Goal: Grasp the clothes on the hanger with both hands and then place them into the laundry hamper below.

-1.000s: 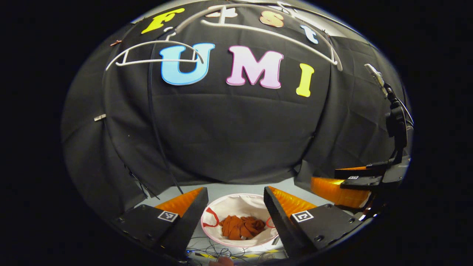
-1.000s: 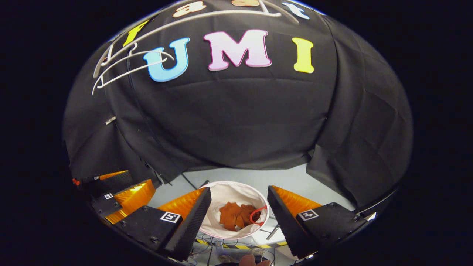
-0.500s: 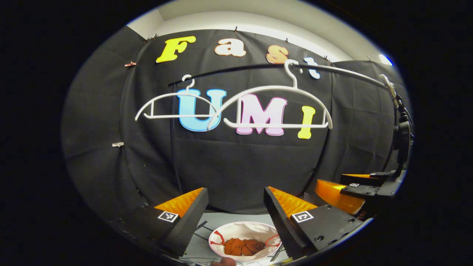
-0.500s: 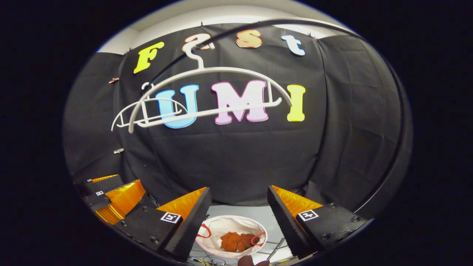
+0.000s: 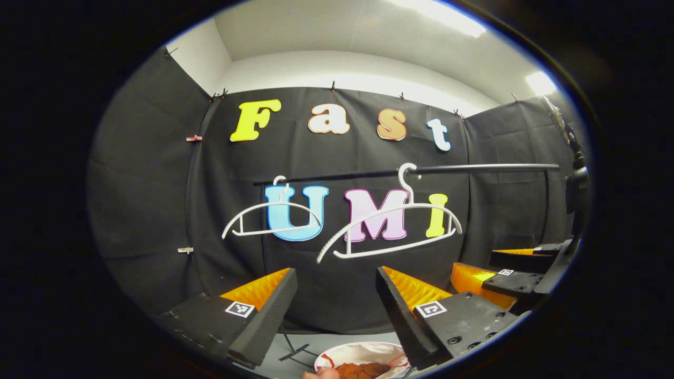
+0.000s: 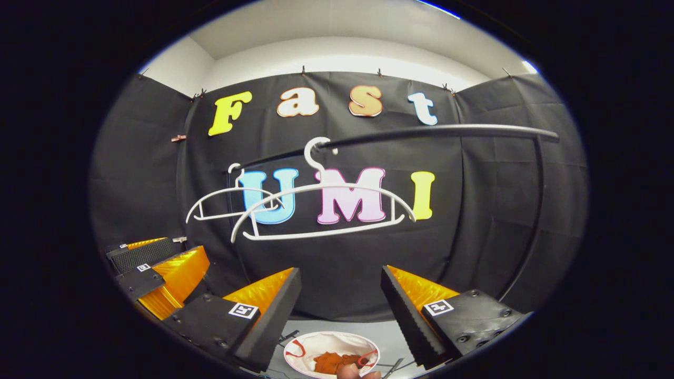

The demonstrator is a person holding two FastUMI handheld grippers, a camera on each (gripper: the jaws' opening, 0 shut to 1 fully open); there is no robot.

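Two bare white hangers (image 5: 389, 231) on a dark rail (image 5: 421, 169), ahead of and above the left claw (image 5: 336, 308) in the left gripper view. Left claw spread wide, gripping nothing. Rust-coloured clothes (image 5: 363, 370) bunched in the white laundry hamper (image 5: 363, 350), low between the fingertips and slightly toward the right finger. Right claw (image 5: 508, 273) off to the right side, a little farther forward, also apart and holding nothing.

Same pair of hangers (image 6: 321, 210) ahead of and above the right claw (image 6: 341, 308) in the right gripper view, hooked over the rail (image 6: 442, 131). Right claw wide open, nothing between the fingers. Clothes (image 6: 334, 363) down in the hamper (image 6: 316, 347), below and between the fingertips. Left claw (image 6: 158, 268) off to the left side, open too. Part of a hand (image 6: 358, 373) at the lower edge.

Judging by the garment's place in the hamper, placing looks done; only withdrawal left. Best handled by keeping both claws open, pulling level and straight away, clear of the hanger bars and rail overhead, without brushing the hamper rim or dragging cloth back out.
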